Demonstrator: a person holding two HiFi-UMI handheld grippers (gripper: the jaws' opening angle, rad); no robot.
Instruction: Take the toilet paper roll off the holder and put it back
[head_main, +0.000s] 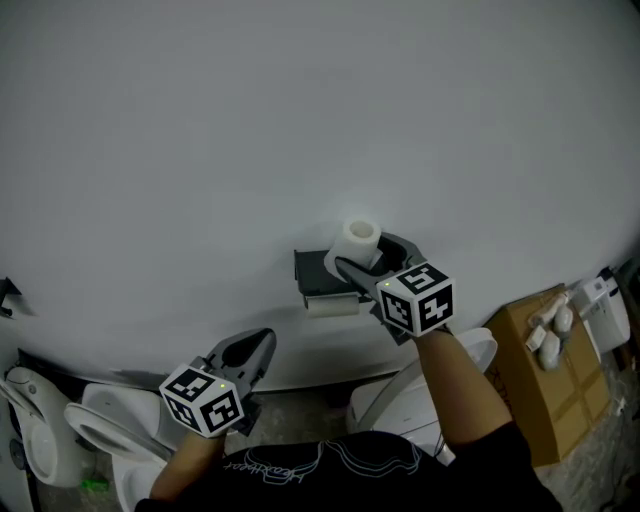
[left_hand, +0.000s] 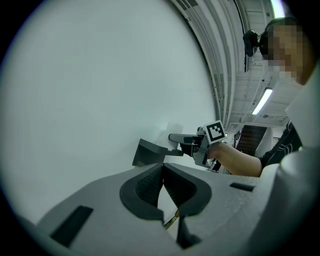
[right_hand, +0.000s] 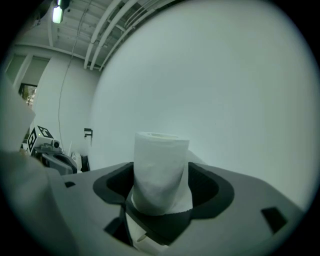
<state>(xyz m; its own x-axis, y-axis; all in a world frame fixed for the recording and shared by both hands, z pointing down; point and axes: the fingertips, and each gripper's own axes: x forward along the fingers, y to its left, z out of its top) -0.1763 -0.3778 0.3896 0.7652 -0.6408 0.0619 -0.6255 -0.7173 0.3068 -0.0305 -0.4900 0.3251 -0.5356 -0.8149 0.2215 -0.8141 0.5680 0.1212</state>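
A white toilet paper roll (head_main: 359, 240) stands upright on top of the dark wall-mounted holder (head_main: 316, 272). My right gripper (head_main: 362, 252) reaches level toward the wall. Its two fingers sit on either side of the roll. In the right gripper view the roll (right_hand: 160, 170) fills the gap and both pads touch its sides, so my right gripper (right_hand: 161, 175) is shut on it. A second white roll (head_main: 333, 307) hangs under the holder. My left gripper (head_main: 258, 342) is low at the left, away from the holder (left_hand: 148, 152), and my left gripper (left_hand: 163, 166) has its pads together, empty.
A plain white wall (head_main: 300, 120) fills most of the view. White toilets (head_main: 95, 425) stand at the lower left and another (head_main: 450, 370) stands under my right arm. A cardboard box (head_main: 548, 372) with white items on top stands at the right.
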